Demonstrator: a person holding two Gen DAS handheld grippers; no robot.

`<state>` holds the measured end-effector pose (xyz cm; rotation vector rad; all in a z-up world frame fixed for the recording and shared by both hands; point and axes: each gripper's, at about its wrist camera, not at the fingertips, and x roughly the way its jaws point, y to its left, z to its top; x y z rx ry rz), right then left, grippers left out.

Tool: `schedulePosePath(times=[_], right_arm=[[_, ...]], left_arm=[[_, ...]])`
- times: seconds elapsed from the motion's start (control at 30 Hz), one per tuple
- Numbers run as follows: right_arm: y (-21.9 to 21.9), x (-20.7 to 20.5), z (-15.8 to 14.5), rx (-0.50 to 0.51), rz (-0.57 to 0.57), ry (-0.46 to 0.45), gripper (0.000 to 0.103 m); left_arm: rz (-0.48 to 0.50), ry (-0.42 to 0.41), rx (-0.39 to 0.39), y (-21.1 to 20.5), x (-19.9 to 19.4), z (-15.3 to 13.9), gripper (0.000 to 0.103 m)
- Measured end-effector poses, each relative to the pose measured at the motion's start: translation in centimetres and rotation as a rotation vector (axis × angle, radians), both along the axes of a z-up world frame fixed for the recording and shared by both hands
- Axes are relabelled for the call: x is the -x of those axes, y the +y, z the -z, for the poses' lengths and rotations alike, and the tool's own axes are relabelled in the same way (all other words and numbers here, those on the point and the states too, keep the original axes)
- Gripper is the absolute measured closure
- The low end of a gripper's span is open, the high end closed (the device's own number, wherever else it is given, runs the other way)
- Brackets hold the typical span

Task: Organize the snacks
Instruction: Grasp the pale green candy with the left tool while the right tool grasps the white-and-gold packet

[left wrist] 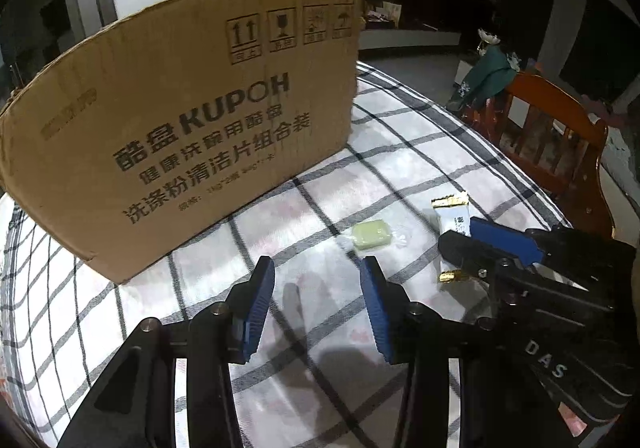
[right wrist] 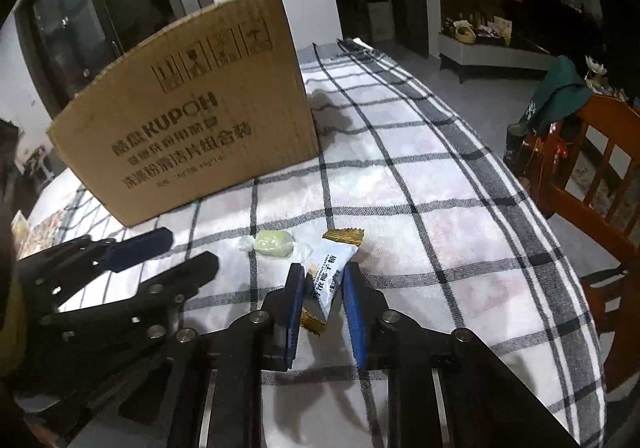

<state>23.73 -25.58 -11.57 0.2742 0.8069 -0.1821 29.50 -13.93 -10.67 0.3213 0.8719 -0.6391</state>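
A white candy packet with gold crimped ends (right wrist: 329, 275) lies on the counter in the lower centre of the right wrist view, sitting between the two blue pads of the right tool (right wrist: 322, 280); the pads stand narrowly apart on either side of it, and whether they actually press the wrapper cannot be told. In the left wrist view the same white candy packet (left wrist: 452, 213) shows at centre right, partly hidden behind the right tool (left wrist: 476, 244). Just beside it, toward the left of the frame, a pale green candy in clear wrapping (right wrist: 274, 243) rests on the cloth; in the left wrist view this green candy (left wrist: 373, 234) sits just above and between the pads of the left tool (left wrist: 317, 272), which are spread wide with nothing between them. The left tool (right wrist: 176, 248) also appears at the lower left of the right wrist view. A black and white checked cloth (right wrist: 420, 184) covers the counter. A tall brown cardboard box printed KUPOH (left wrist: 192, 128) stands upright behind the candies, filling the upper left. A wooden chair (left wrist: 560, 152) with a dark green garment (left wrist: 490, 78) over it stands at the right edge
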Motion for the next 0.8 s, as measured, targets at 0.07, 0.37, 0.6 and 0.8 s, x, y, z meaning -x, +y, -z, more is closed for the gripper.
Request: schedulePosePath(times=[0.07, 0.37, 0.6, 0.8], right_arm=[[-0.5, 0.4, -0.4, -0.018, 0.0, -0.017, 0.081], [-2.7, 1.1, -0.8, -0.067, 0.001, -0.048, 0.081], [-3.8, 0.8, -0.5, -0.104, 0.009, -0.051, 0.081], [-4.2, 0.5, -0.2, -0.12, 0.007, -0.054, 0.081]], left_arm=[[0.01, -0.003, -0.008, -0.4, 0.2, -0.1, 0.059], [0.057, 0.025, 0.0, -2.8, 0.4, 0.3, 0.06], [0.076, 0.038, 0.006, -3.7, -0.5, 1.0, 0.069], [0.092, 0.025, -0.009, -4.5, -0.9, 1.2, 0.069]])
